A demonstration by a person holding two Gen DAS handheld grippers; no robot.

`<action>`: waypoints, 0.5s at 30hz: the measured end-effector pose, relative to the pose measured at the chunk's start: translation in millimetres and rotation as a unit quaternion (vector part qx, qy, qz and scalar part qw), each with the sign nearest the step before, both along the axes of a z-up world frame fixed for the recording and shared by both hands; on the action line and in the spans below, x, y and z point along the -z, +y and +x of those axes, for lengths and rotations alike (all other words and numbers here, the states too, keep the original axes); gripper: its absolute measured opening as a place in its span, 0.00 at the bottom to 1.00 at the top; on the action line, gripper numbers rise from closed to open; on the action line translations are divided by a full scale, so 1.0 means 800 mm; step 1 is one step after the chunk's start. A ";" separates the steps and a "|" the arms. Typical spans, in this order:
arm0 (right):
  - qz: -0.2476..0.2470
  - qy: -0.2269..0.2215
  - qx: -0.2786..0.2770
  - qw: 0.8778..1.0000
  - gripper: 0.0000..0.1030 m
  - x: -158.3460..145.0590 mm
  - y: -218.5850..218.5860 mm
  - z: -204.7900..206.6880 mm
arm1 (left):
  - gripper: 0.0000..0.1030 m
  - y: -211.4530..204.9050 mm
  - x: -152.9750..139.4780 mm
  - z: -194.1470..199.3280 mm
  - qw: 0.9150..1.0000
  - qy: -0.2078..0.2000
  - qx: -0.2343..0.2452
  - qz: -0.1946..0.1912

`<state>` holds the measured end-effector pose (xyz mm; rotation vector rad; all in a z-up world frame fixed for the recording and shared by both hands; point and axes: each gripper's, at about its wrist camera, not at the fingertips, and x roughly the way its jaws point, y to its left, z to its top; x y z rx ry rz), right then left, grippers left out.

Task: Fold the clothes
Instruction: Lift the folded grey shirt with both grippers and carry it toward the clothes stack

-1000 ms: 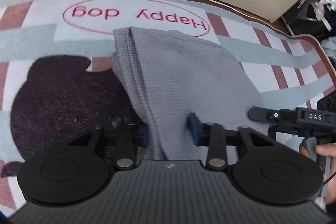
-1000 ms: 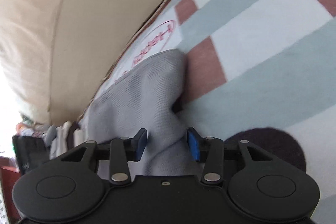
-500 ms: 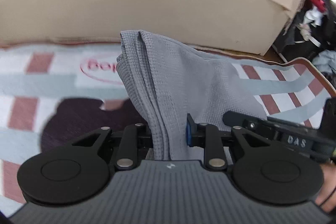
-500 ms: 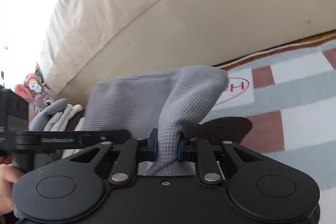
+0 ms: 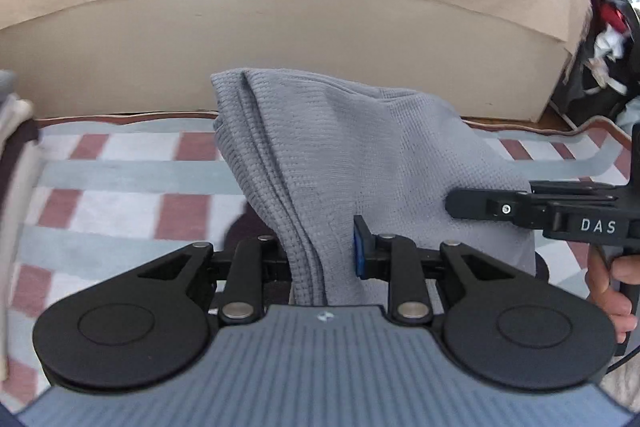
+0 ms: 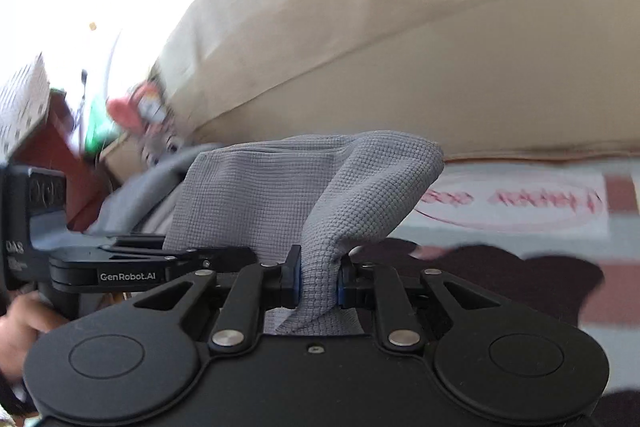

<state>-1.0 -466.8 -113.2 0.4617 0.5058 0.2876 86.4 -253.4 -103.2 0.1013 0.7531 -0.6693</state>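
A grey waffle-knit garment [image 5: 344, 155] hangs lifted above the patterned rug, bunched into folds. My left gripper [image 5: 320, 255] is shut on its near edge, the cloth pinched between the blue pads. In the right wrist view the same grey garment [image 6: 304, 195] rises in a hump, and my right gripper [image 6: 318, 283] is shut on a gathered fold of it. The right gripper [image 5: 472, 205] also shows from the side at the right of the left wrist view, clamped on the cloth's far edge, held by a hand [image 5: 612, 287]. The left gripper's body [image 6: 132, 267] shows at the left of the right wrist view.
A rug [image 5: 120, 187] with pink, grey and white checks and a dark patch lies below. A beige sofa [image 5: 280, 27] stands just behind it. A pile of clothes [image 5: 608, 35] sits at the far right, and a plush toy [image 6: 148, 115] lies by the sofa's end.
Both grippers closed on the grey garment and lifted it off the rug toward the sofa. The right gripper rolled upright. The cloth now hangs bunched between them.
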 end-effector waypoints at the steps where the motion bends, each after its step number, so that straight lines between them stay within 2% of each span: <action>1: -0.003 0.000 -0.007 1.000 0.18 -0.008 0.011 0.005 | 0.23 0.013 -0.007 0.002 1.000 0.004 -0.010 -0.004; 5: -0.011 0.005 -0.033 0.999 0.18 -0.039 0.051 0.024 | 0.23 0.061 -0.038 0.007 0.999 0.009 -0.038 -0.011; 8: -0.037 0.003 -0.046 0.998 0.18 -0.070 0.086 0.041 | 0.23 0.094 -0.061 0.012 0.998 -0.005 -0.059 -0.023; 15: -0.082 -0.037 -0.076 0.993 0.18 -0.148 0.154 0.077 | 0.23 0.166 -0.109 0.023 0.992 -0.053 -0.102 -0.061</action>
